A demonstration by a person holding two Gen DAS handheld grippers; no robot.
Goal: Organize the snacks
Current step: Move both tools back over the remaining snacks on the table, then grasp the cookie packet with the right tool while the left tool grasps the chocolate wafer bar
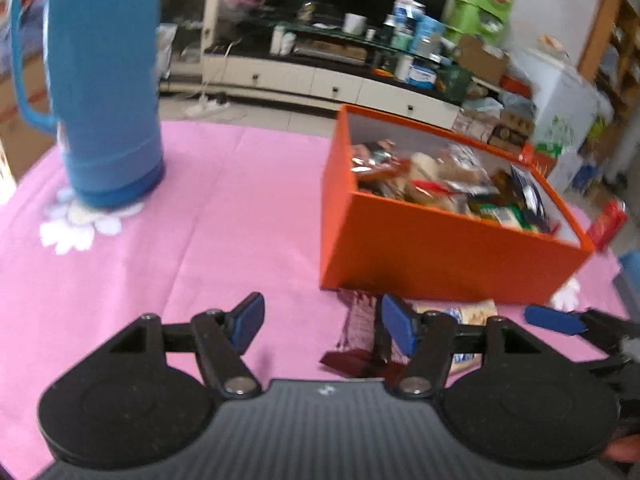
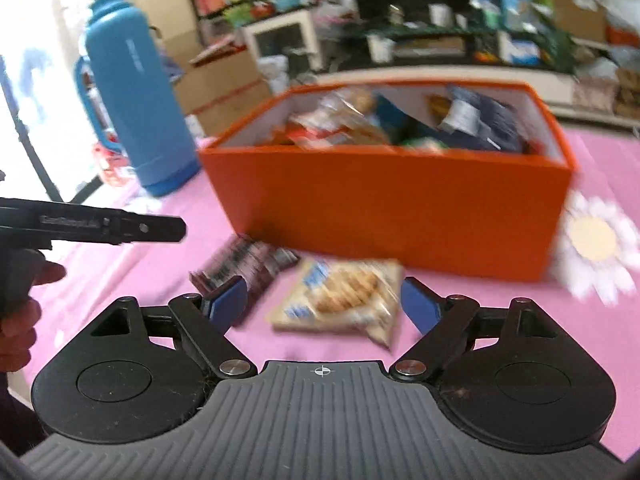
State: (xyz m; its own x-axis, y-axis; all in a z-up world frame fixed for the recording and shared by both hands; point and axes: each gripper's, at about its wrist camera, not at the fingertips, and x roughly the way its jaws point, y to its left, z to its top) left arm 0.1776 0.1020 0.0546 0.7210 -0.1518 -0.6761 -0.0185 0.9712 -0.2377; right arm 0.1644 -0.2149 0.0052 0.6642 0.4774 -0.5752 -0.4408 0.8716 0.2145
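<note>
Both grippers, left gripper point(image 1: 322, 322) and right gripper point(image 2: 324, 302), have jaws wide open and empty. 2 snack packets, the cracker packet point(image 2: 344, 292) and the dark wrapper point(image 2: 240, 268), wait beside the orange box point(image 2: 384, 204), ready to go in.

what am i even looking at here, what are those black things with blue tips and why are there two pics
The black things are two hand-held grippers, one in each of a person's hands; there is no robot arm. Each carries a wide-angle camera that looks forward along its two blue-tipped fingers, so there is one picture per gripper. The left gripper and the right gripper are both open and hold nothing.

They sit over a table with a pink cloth. On it stand a tall blue flask and an open orange box full of snack packets. Two packets lie on the cloth in front of the box: a dark one and a biscuit pack, which lies just ahead of the right gripper. The job is to organize snacks.
</note>
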